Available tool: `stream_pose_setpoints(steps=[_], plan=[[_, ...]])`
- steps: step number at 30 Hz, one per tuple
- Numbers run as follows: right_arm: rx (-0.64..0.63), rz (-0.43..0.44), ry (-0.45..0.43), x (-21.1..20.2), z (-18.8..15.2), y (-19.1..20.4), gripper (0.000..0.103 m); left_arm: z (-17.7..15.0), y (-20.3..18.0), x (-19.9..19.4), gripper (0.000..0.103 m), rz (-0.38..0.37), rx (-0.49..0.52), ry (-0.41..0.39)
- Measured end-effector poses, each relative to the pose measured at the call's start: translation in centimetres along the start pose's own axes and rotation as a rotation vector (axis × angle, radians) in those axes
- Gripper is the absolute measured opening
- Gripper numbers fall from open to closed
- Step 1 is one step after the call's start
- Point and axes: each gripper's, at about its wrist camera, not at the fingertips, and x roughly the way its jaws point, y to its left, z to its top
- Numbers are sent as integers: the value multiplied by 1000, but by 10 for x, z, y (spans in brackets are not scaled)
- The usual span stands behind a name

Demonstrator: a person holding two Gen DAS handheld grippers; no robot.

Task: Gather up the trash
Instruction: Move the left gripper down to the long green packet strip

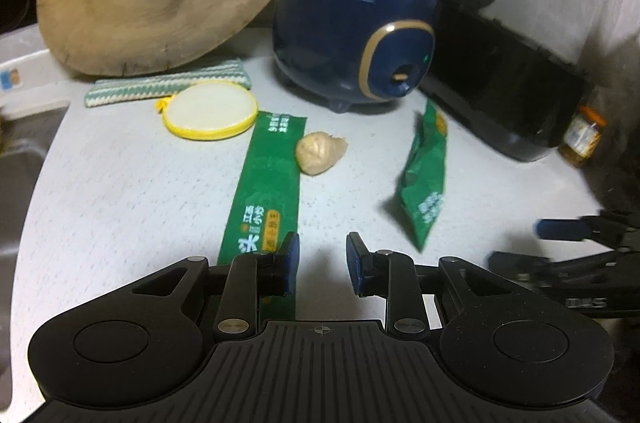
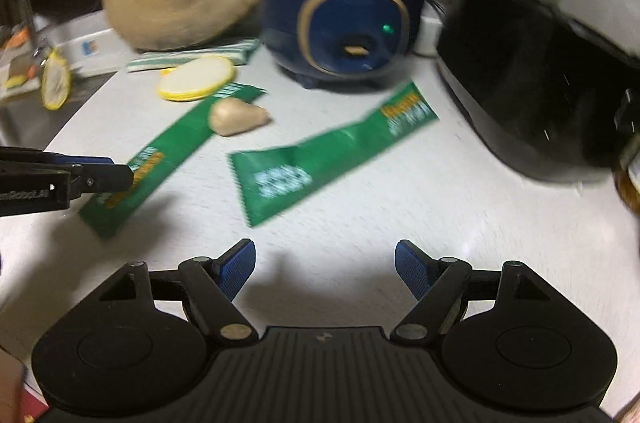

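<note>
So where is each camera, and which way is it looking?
Left wrist view: sits on the left gripper, looking forward and down at the counter; its own fingers show over the flat green wrapper, with the right gripper at the right edge.
Right wrist view: sits on the right gripper, looking forward and down at the crumpled green wrapper; its fingers stand wide apart, and the left gripper pokes in at the left.
Shared: both wrappers, the beige lump, yellow pad, blue cooker.

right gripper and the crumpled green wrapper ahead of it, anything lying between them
Nothing: in the right wrist view only bare white countertop lies between the open right gripper and the crumpled green wrapper.
</note>
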Motion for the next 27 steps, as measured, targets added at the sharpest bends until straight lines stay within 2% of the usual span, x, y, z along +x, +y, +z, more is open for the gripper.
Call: stream_pose_setpoints(steps=[6, 10, 14, 20, 22, 25, 27], plan=[[79, 5, 0, 10, -17, -26, 78, 3, 2, 17, 29, 71, 16, 7], [120, 44, 13, 18, -23, -34, 78, 11, 10, 21, 29, 11, -38, -1], [112, 41, 3, 20, -24, -32, 78, 31, 3, 33, 29, 21, -29, -28], [95, 62, 1, 23, -24, -29, 89, 81, 6, 66, 29, -34, -105, -69], [92, 96, 0, 24, -26, -28, 103, 92, 11, 82, 29, -9, -105, -61], [103, 139, 11, 23, -26, -28, 103, 93, 28, 93, 29, 48, -137, -40], [100, 158, 24, 22, -25, -28, 103, 86, 40, 91, 29, 19, -171, -18]])
